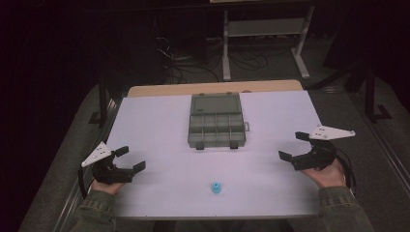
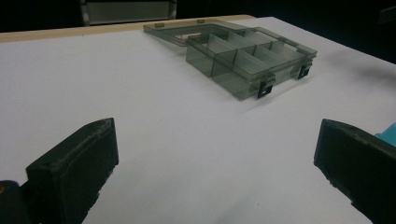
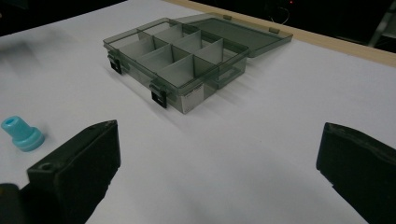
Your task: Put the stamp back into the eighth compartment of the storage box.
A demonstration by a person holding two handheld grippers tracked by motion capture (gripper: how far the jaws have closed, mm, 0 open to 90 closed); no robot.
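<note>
Both tools sat wide apart and empty: left tool (image 1: 129, 158), right tool (image 1: 295, 145), clear compartment box (image 1: 216, 121) open mid-table (image 1: 159, 125), little blue cap (image 1: 216, 187) up front

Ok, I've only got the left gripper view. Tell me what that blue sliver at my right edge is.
Observer: A small blue cap-shaped piece, standing alone on the white table, near the front edge.
Operator: Give me the right gripper's state.
Observer: The right gripper is open, jaws wide apart, holding nothing.
Operator: Report how the organizer box is divided.
Observer: From above, the organizer box shows two rows of four compartments, all looking empty, with its lid folded flat behind.
</note>
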